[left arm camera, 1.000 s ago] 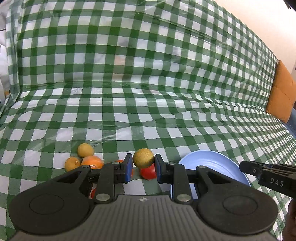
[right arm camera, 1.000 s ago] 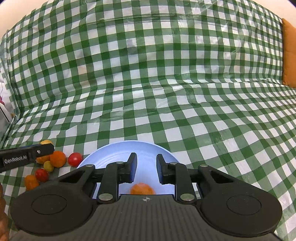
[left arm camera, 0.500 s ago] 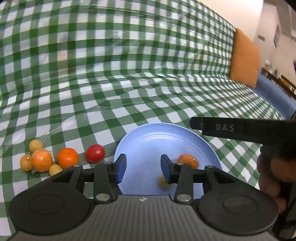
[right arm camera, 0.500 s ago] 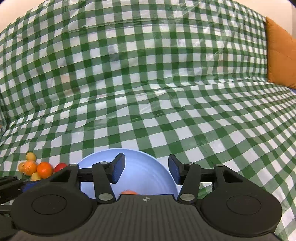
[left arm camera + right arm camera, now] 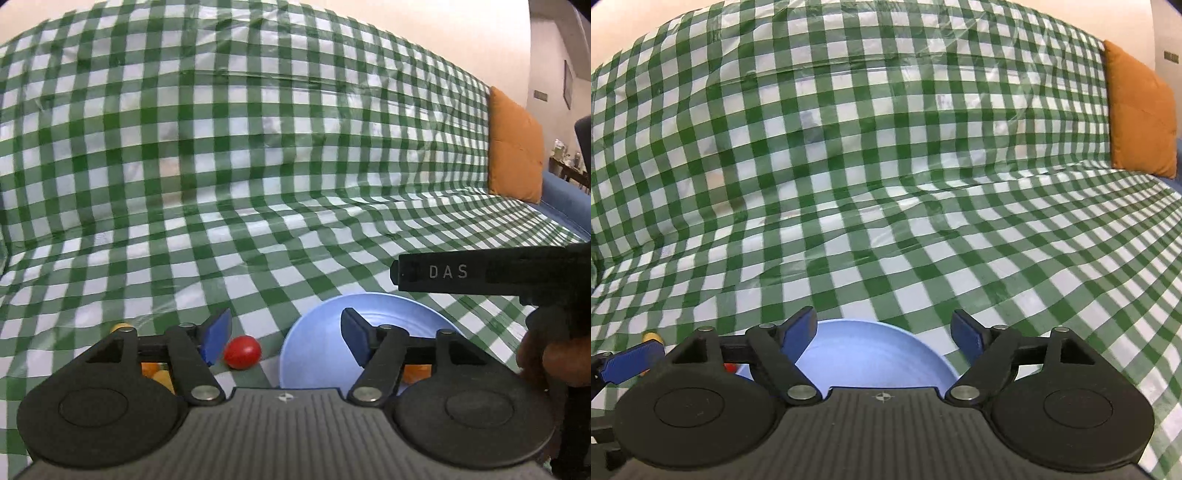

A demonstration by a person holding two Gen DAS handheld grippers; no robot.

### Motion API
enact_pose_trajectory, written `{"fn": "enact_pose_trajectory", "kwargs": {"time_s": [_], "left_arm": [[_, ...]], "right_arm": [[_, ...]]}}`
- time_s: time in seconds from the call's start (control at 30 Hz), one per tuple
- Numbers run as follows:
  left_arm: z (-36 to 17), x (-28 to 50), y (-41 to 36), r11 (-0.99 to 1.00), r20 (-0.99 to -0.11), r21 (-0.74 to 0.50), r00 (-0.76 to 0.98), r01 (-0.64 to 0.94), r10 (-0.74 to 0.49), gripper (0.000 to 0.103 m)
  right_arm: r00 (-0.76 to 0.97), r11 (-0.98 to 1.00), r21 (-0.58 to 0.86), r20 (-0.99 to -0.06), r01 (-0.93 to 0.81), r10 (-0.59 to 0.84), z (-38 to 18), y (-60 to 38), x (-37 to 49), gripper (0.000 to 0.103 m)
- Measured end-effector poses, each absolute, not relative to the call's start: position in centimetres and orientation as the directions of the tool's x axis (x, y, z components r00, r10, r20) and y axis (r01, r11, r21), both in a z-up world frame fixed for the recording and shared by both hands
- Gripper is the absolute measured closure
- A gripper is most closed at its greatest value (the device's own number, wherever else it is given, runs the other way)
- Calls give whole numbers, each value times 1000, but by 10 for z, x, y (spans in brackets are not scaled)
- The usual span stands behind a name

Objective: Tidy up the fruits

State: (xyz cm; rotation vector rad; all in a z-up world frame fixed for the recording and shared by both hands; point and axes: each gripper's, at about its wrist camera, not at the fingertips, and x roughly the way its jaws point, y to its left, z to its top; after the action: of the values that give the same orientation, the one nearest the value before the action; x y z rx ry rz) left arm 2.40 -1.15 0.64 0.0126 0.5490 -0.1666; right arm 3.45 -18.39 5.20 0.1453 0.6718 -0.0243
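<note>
A light blue plate lies on the green checked cloth; it also shows in the right wrist view. My left gripper is open and empty, above the gap between the plate's left rim and a red cherry tomato. An orange fruit lies in the plate, mostly hidden behind my right finger. Small orange and yellow fruits lie on the cloth at the left, partly hidden by the gripper. My right gripper is open and empty over the plate. Its side shows in the left wrist view.
The checked cloth covers a sofa seat and back. An orange cushion leans at the far right, also in the right wrist view. The left gripper's blue fingertip shows at the right view's left edge.
My left gripper carried a yellow-brown fruit from the pile to the plate, let it go and opened wide. My right gripper also opened wider and rose a little over the plate.
</note>
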Motion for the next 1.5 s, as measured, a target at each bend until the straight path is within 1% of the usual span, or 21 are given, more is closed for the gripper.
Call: {"fn": "enact_pose_trajectory", "kwargs": {"time_s": [0.17,0.33,1.03,1.5], "left_arm": [[9,29,0,989,-543,-78,827,127,-150,30],[10,35,10,983,-578,-124,795,136,-183,28],[9,38,12,980,-609,-126,768,154,-199,28],[5,40,21,984,-643,-130,746,118,-174,28]], "right_arm": [[779,990,133,-624,42,51,54,-174,35,19],[771,992,123,-634,36,51,54,-168,36,19],[753,991,134,-651,-11,96,54,-169,39,19],[752,991,129,-650,-30,107,54,-165,39,20]]}}
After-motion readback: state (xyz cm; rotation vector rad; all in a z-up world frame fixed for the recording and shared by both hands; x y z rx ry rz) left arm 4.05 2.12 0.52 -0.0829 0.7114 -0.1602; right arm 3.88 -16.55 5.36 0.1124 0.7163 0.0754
